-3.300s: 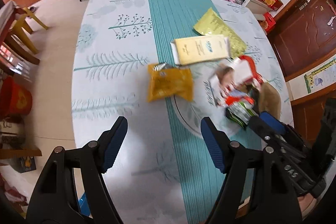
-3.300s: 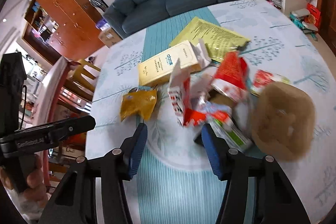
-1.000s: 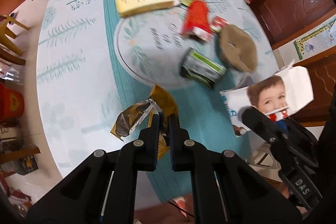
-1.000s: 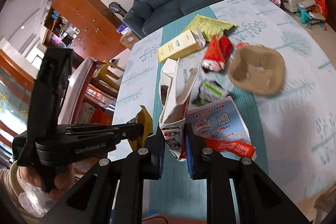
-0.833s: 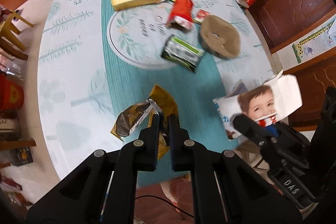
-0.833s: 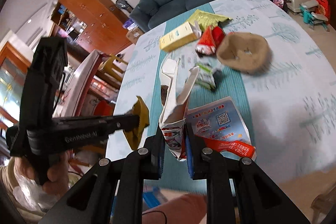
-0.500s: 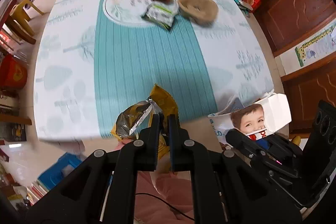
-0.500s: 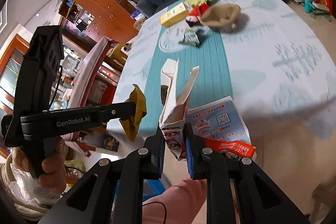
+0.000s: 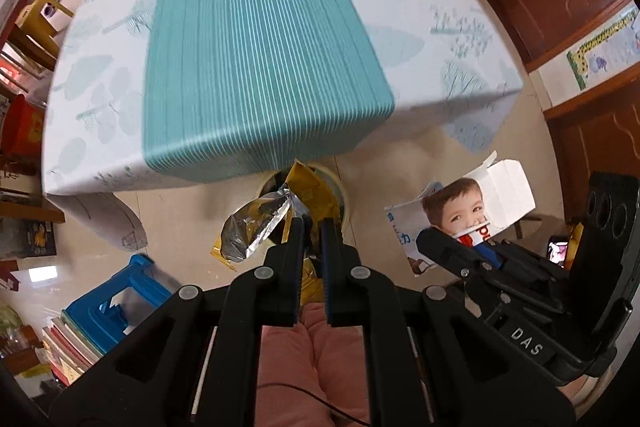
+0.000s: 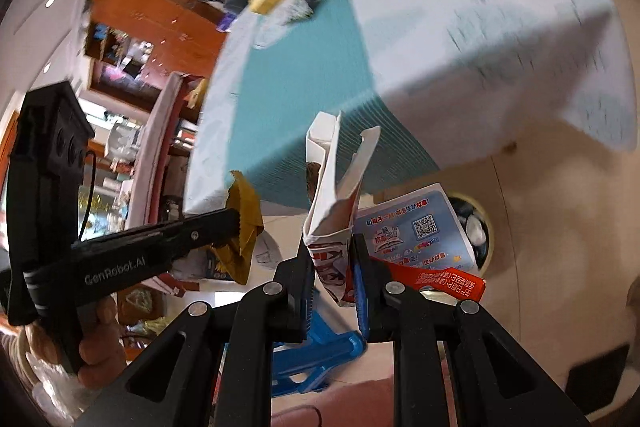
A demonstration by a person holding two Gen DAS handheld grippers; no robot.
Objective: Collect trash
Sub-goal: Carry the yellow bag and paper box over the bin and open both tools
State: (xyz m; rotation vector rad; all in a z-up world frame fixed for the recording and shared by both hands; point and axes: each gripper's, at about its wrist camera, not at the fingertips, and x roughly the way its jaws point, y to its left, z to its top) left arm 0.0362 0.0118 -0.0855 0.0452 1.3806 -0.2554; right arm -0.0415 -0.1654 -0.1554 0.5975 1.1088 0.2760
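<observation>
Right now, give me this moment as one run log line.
left tool: shut on yellow wrapper | right tool: shut on milk carton | both off the table, above floor bin

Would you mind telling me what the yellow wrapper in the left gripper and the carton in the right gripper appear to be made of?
Yellow wrapper: probably metallised plastic film, since its torn-open inside is shiny, crinkled silver. Carton: apparently thin printed paperboard, with a matte white inside, crisp folds and flaps that stand stiffly.
</observation>
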